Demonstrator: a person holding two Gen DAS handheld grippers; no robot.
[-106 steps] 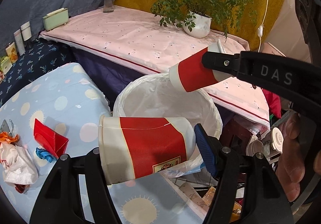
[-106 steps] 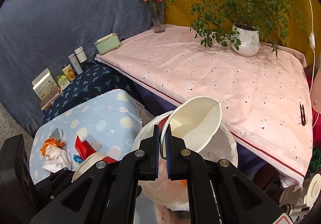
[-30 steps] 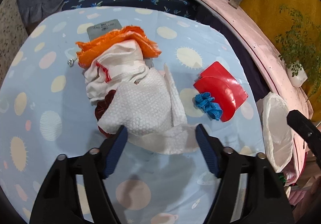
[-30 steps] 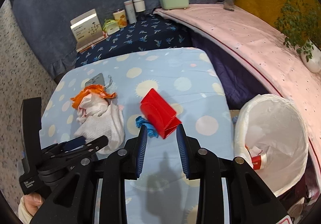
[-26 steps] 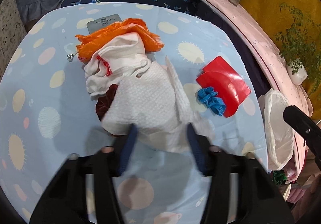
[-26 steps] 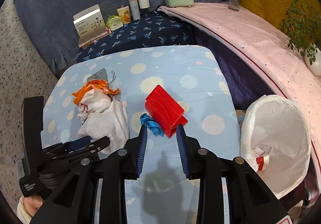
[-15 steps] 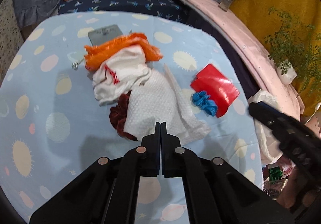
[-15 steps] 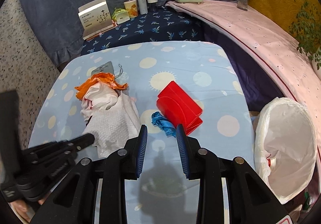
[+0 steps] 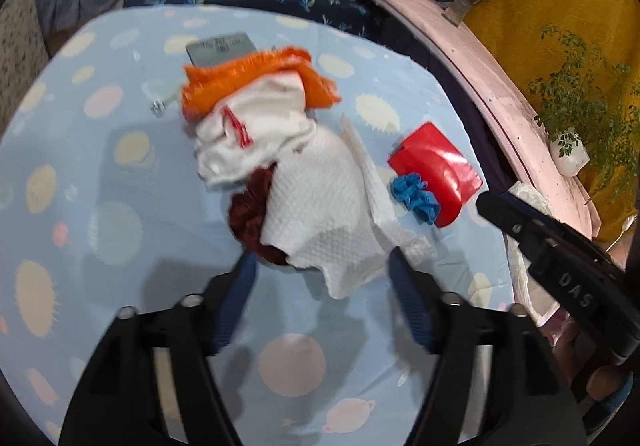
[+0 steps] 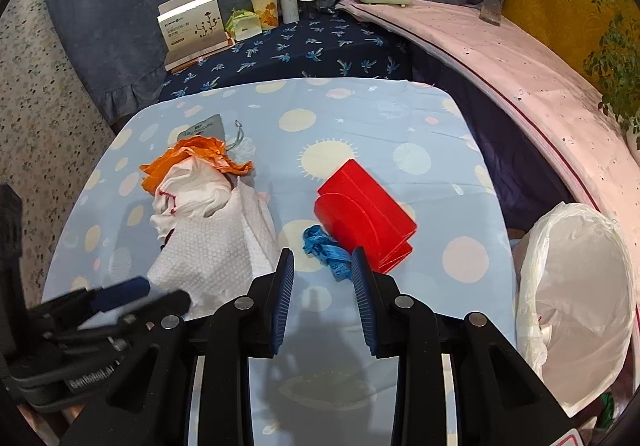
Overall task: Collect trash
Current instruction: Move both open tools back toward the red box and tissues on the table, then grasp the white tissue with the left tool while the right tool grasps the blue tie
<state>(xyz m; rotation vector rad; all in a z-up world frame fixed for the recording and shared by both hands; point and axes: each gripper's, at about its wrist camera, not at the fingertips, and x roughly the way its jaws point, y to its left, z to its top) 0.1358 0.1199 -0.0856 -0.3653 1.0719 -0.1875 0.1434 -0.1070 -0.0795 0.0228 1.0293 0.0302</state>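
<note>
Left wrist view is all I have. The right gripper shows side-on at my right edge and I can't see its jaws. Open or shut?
Observer: Open. The right gripper has its fingers spread, with nothing held between them.
Operator: What is it lined up on?
Observer: The blue scrap. It sits in line with the gap between the fingertips, against the red folded card. I can't judge the gripper's height above it.
Operator: Where's the bin? I only get a sliver of white bag.
Observer: The white-lined bin stands just past the right edge of the table. Its mouth is open, with something red and white low inside.
</note>
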